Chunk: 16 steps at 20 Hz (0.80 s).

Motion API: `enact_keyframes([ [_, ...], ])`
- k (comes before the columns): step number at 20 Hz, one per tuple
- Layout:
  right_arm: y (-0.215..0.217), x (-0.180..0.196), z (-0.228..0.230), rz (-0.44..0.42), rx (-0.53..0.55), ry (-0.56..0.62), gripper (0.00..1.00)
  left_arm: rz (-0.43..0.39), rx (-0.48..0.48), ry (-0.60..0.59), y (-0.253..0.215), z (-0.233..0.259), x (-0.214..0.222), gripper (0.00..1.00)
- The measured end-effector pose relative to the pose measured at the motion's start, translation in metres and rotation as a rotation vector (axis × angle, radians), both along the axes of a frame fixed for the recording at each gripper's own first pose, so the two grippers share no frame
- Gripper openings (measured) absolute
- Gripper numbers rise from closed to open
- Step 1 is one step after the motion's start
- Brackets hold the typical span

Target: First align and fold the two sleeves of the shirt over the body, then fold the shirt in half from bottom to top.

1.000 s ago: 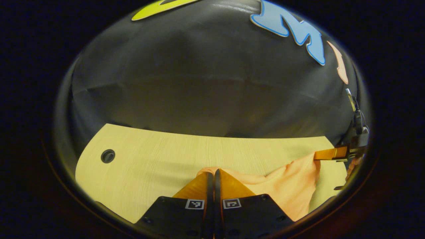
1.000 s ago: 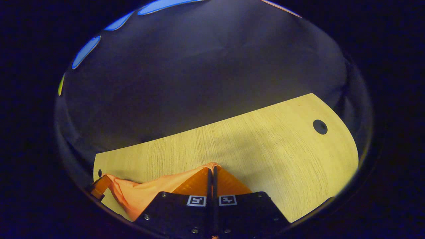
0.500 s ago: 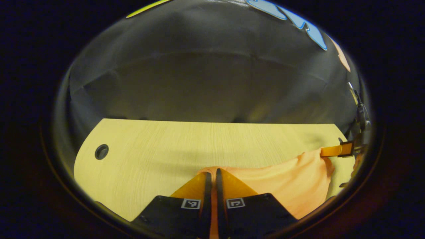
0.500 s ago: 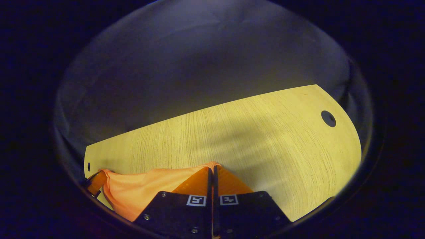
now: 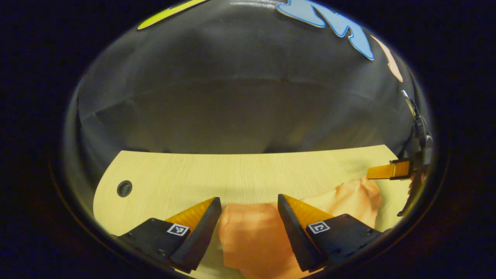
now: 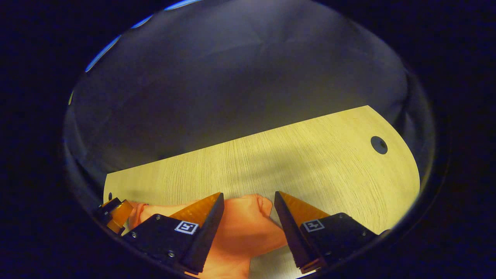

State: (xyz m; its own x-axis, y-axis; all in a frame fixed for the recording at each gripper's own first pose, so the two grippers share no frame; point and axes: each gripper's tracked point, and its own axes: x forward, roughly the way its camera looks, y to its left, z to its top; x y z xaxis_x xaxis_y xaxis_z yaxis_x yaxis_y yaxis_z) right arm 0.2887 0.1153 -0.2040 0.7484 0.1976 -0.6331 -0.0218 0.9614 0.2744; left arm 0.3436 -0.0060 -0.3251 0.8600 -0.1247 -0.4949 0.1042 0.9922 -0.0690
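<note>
Gripper hardware, both units: wedge fingers on flat plates

The left gripper (image 5: pixel 248 198) has two wedge-shaped fingers, each tapering forward to a point from a flat angular plate (image 5: pixel 155 236). Each plate carries one square black-and-white marker (image 5: pixel 178 229) close behind its finger. The right gripper (image 6: pixel 248 193) is of the same build: ribbed finger faces, one marker per plate, and small round screw heads (image 6: pixel 168 254) toward the rear of the plates. In the left gripper view, dark fittings (image 5: pixel 418 130) rise above the right gripper's body; detail too small to tell.
</note>
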Motion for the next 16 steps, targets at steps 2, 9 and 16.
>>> enact_keyframes([
  [2,0.005,-0.011,0.022,0.024,-0.011,-0.03,0.82,-0.009,0.003,-0.02,-0.005,0.022,-0.007,0.95],
  [9,0.016,-0.077,0.124,0.12,-0.077,-0.205,0.89,-0.017,-0.023,-0.158,-0.009,0.152,-0.07,0.95],
  [16,0.015,-0.173,0.246,0.142,-0.08,-0.452,0.89,-0.037,-0.038,-0.315,0.004,0.264,-0.177,0.95],
])
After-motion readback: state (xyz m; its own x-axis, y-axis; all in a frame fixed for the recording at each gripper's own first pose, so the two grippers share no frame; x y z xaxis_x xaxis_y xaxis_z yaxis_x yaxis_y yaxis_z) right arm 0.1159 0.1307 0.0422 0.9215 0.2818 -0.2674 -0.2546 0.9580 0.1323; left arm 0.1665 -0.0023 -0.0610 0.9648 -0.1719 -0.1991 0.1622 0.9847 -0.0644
